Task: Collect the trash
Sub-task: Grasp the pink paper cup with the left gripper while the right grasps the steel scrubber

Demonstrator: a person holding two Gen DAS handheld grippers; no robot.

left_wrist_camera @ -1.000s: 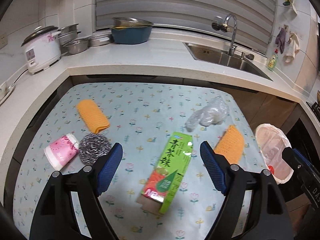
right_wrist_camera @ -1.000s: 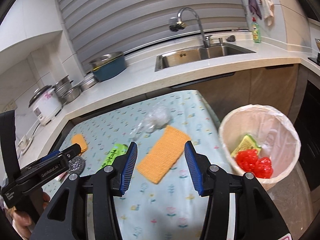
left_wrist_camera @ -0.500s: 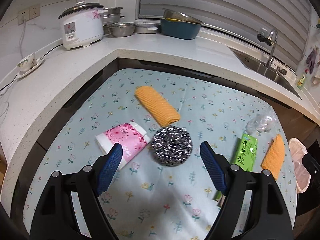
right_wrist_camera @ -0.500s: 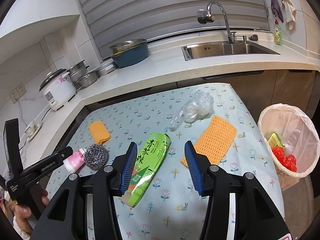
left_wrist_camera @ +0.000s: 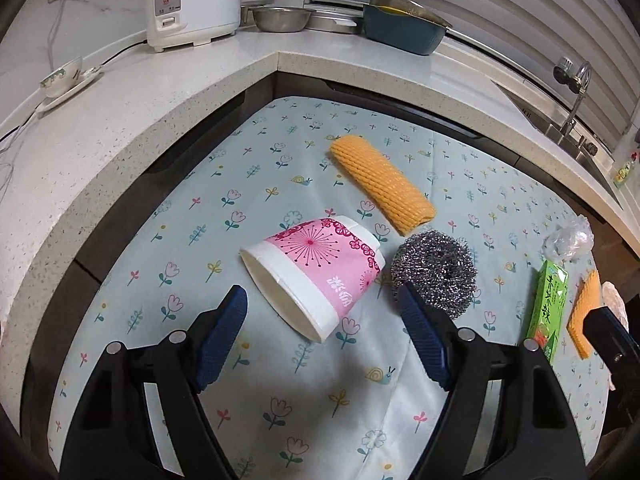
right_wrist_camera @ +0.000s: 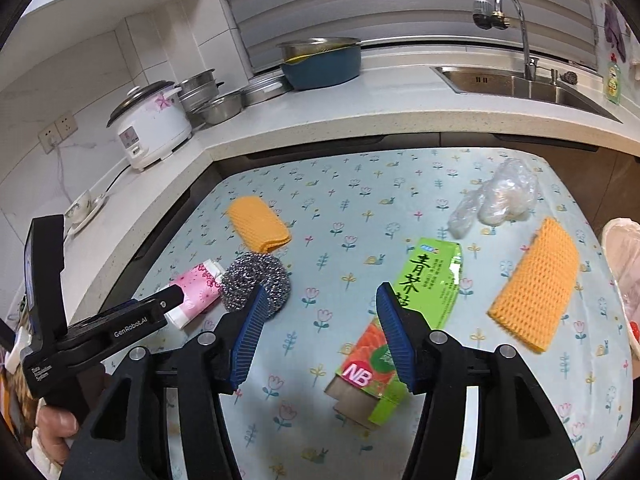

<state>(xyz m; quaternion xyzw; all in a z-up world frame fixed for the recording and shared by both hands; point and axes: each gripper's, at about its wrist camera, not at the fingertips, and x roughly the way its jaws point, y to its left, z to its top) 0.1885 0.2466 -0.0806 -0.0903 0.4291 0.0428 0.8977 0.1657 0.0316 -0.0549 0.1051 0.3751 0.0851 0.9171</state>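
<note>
A pink paper cup (left_wrist_camera: 320, 264) lies on its side on the flowered tablecloth (left_wrist_camera: 280, 408), its mouth towards my left gripper (left_wrist_camera: 320, 300). The jaws are closing with the cup's rim just between the fingertips, pads clear of it. A steel scourer (left_wrist_camera: 436, 264) sits behind the right finger. My right gripper (right_wrist_camera: 322, 294) hovers over the cloth, jaws opening with nothing between them. A green tea carton (right_wrist_camera: 428, 284) lies partly behind its right finger. A crumpled clear plastic bag (right_wrist_camera: 500, 196) rests further back right.
A rolled orange cloth (left_wrist_camera: 380, 184) and a flat orange cloth (right_wrist_camera: 536, 288) lie on the table. The lined bin (right_wrist_camera: 624, 256) stands off its right edge. The counter behind carries a rice cooker (right_wrist_camera: 148, 128), metal bowls and a sink (right_wrist_camera: 516, 84).
The left gripper swung left from the carton past the scourer and came down close to the cup. The right gripper moved left from the bin side to beside the carton, jaws slightly wider.
</note>
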